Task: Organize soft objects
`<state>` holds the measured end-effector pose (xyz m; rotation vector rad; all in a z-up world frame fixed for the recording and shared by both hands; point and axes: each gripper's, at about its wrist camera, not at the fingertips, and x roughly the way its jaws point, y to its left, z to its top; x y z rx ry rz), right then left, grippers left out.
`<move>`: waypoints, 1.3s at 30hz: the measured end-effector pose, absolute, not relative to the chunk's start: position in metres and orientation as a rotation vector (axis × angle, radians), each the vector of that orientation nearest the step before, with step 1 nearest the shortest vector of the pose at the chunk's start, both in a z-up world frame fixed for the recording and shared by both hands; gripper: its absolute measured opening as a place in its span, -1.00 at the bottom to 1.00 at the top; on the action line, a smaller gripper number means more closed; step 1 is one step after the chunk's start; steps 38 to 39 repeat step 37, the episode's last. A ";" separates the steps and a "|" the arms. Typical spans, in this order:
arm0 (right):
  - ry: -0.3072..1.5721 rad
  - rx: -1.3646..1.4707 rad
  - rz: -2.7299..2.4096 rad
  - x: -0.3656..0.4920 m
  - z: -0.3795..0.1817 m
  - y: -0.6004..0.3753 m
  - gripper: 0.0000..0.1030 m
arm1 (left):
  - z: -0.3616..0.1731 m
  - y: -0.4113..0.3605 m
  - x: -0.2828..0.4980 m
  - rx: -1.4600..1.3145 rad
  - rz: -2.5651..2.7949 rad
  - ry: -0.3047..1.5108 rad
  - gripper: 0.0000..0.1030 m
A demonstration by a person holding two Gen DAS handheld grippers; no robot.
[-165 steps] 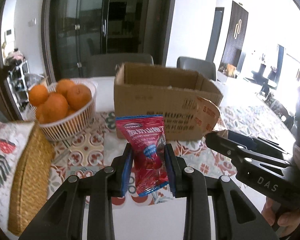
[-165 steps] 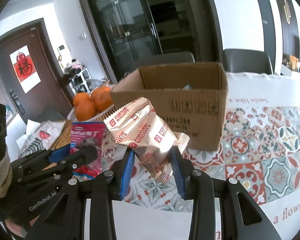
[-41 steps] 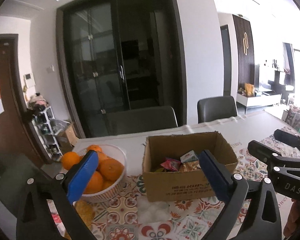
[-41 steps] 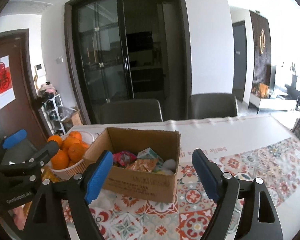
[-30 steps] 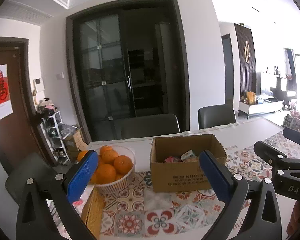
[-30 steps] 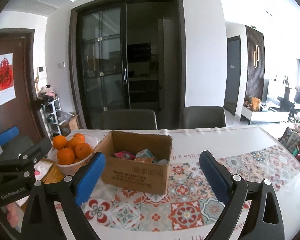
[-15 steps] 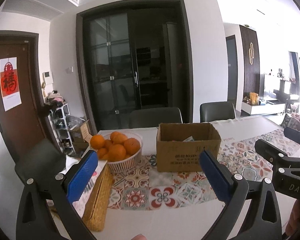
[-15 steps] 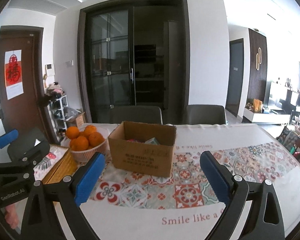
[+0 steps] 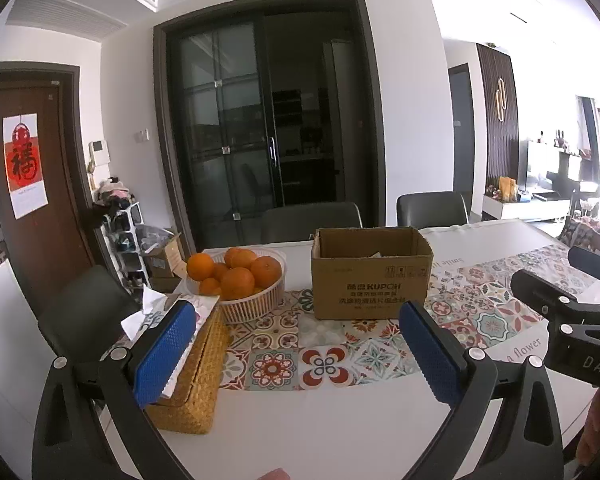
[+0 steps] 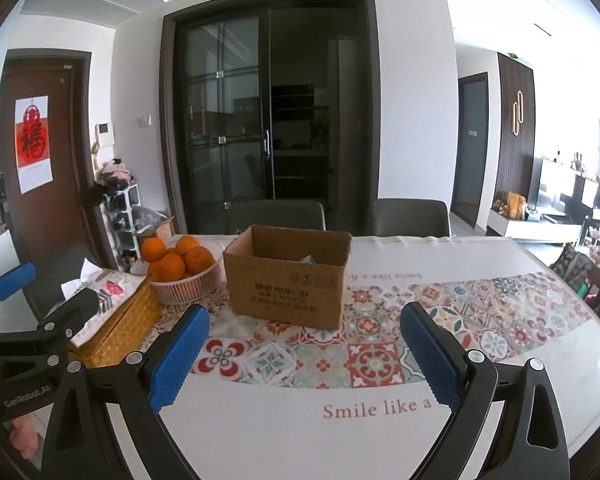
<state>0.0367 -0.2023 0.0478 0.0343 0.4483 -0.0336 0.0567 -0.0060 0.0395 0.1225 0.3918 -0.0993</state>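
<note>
A long white table (image 10: 300, 432) with a patterned tile runner (image 10: 380, 344) fills the lower half of both views, seen from a raised spot near its front edge. At centre frame stands an open cardboard box (image 10: 288, 280), upright on the runner; only a scrap of packaging peeks over its rim in each view, so the soft packets it is meant to collect are mostly hidden inside. No loose packet shows on the table. Left of the box sits a white basket of oranges (image 9: 240, 276), and at lower left a woven tissue holder (image 9: 196, 372).

The left gripper (image 9: 300, 356) hangs over the near table edge, its blue pads spread wide with nothing between them. The right gripper (image 10: 304, 360) does the same, equally wide and empty, well short of the box. Each tool's black body edges into the other's view.

Risk from here looks small. If more items lie out of frame, a hurried swing of either tool could clip the tissue holder or the fruit basket, or the two tools could knock together.
</note>
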 end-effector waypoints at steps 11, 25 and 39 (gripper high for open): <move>0.445 0.043 -0.022 0.032 0.048 -0.203 0.89 | 0.044 -0.008 0.047 0.122 -0.098 0.382 1.00; 0.448 0.048 -0.022 0.030 0.048 -0.204 0.89 | 0.045 -0.007 0.045 0.123 -0.103 0.385 1.00; 0.454 0.049 -0.018 0.029 0.046 -0.204 0.89 | 0.046 -0.008 0.045 0.124 -0.102 0.384 1.00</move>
